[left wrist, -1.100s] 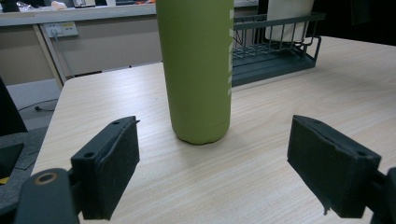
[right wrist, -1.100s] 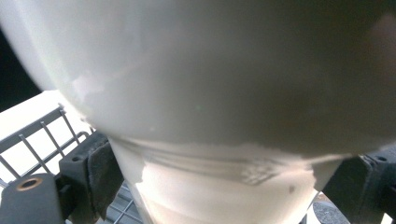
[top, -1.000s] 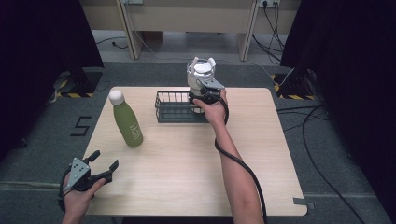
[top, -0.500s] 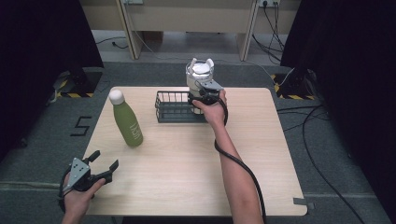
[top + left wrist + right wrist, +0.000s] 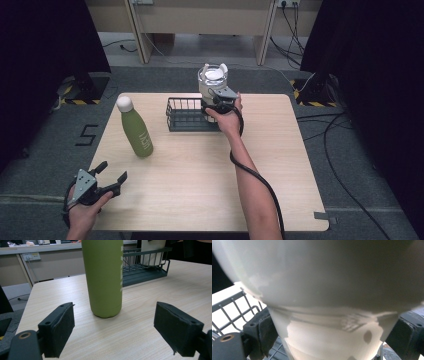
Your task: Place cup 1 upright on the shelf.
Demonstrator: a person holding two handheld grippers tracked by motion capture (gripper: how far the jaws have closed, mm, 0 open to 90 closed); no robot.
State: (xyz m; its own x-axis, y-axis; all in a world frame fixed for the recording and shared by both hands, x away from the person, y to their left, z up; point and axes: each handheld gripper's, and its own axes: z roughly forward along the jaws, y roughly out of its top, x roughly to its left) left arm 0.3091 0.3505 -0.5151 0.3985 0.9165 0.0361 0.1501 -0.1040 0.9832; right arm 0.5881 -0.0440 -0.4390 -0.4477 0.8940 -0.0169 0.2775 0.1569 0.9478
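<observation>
At the lower left of the high view, the left gripper [image 5: 111, 178] is held in a hand [image 5: 85, 212] at the near edge of the light wooden table [image 5: 200, 175], its jaws spread wide with nothing between them. In the left gripper view the two black pads [image 5: 58, 327] are seen well apart above the bare tabletop, and a green bottle [image 5: 103, 277] stands upright just beyond them, in the gap as the camera sees it but untouched. In the high view that green bottle [image 5: 135, 127] is found left of centre, capped in white, and apart from the black wire basket [image 5: 182, 114] that sits at the upper middle of the frame. At the right end of the basket a white container [image 5: 212, 82] with a clear rim is met by the right gripper [image 5: 214, 106], which is carried by the right hand [image 5: 227, 117] on an arm reaching up from the bottom of the frame, a black cable [image 5: 255, 175] trailing along it. In the right gripper view the white container [image 5: 329, 315] is seen between the two jaws, its narrowing lower part standing over the wire basket [image 5: 234, 312]. The jaws have just been opening, and whether the pads are pressed on the container cannot be told, although both lie close against its sides.
</observation>
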